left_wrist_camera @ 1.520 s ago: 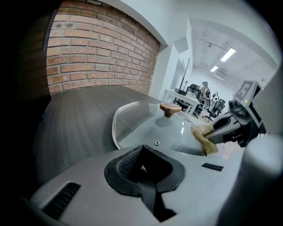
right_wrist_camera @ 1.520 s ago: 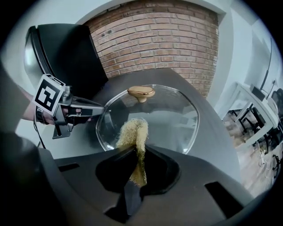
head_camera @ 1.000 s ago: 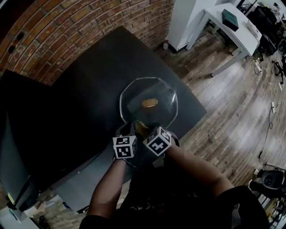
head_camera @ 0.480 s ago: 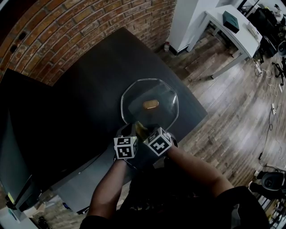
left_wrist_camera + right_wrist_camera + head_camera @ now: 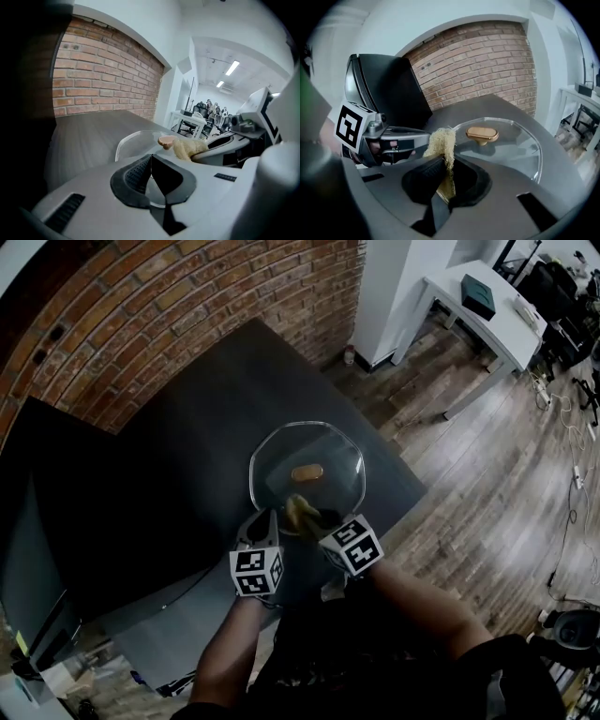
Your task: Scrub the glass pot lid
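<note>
A clear glass pot lid (image 5: 328, 457) with a tan wooden knob (image 5: 307, 472) lies flat on the dark table (image 5: 187, 446). My left gripper (image 5: 267, 519) is at the lid's near left rim, and in the left gripper view (image 5: 151, 161) its jaws are shut on the glass edge (image 5: 136, 143). My right gripper (image 5: 314, 518) is shut on a yellow fibrous scrubber (image 5: 300, 510). In the right gripper view (image 5: 446, 164) the scrubber (image 5: 443, 143) stands up out of the jaws over the lid's near part (image 5: 511, 145), short of the knob (image 5: 482, 134).
A brick wall (image 5: 169, 296) runs behind the table. A dark panel (image 5: 28, 521) stands at the left. The table's right edge drops to a wooden floor (image 5: 487, 456). Far right stands a white desk (image 5: 459, 282) with a teal box (image 5: 478, 294).
The two marker cubes have drawn a little apart. The scrubber now sits slightly further in over the lid's near part. The left jaws stay on the rim.
</note>
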Motion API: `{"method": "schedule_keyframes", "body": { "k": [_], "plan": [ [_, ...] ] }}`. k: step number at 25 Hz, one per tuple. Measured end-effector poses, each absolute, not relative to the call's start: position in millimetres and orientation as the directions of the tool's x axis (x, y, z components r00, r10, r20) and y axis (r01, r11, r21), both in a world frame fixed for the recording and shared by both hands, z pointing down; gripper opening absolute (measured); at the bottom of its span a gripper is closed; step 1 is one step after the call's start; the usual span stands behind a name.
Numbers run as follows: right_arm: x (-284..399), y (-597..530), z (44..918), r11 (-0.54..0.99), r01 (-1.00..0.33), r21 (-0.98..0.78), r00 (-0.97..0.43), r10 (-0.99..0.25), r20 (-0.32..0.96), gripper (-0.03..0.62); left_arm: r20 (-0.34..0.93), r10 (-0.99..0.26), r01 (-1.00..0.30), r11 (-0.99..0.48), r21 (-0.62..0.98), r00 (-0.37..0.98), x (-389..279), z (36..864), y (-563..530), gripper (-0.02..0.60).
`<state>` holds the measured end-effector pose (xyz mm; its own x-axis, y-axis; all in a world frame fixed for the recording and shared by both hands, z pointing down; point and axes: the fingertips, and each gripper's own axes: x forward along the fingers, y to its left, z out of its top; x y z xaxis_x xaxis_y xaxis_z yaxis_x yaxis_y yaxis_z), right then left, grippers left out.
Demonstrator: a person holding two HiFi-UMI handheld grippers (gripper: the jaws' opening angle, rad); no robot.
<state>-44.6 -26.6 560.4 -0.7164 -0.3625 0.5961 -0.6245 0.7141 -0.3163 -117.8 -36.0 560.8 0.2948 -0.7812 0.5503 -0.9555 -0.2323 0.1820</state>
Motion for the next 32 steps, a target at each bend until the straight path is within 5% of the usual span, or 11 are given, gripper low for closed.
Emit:
{"method": "schedule_keyframes", "body": {
  "k": [7,14,20,32],
  "plan": [
    [-13,-55,476,0.786,-0.601,-0.144,-0.758,-0.502,0.417,0.049,0.367,-0.900,-0.971,-0.227,0.070,0.236,-98,479,-41,0.034],
    [15,-46,391,0.833,-0.499,0.237,-0.817,-0.544,0.191,0.049,0.201,-0.961,-0.975,-0.207,-0.076,0.189,-63,407,-21,0.034],
    [47,-40,361,0.859,-0.510,0.048,-0.852,-0.512,0.107,0.049,0.143,-0.982,-0.987,-0.139,-0.087,0.125,-38,376,9,0.034],
    [62,11,382,0.813,-0.562,-0.154,-0.825,-0.537,0.177,0.049,0.207,-0.963,-0.982,-0.184,-0.044,0.172,-33,380,65,0.032]
  ]
}}
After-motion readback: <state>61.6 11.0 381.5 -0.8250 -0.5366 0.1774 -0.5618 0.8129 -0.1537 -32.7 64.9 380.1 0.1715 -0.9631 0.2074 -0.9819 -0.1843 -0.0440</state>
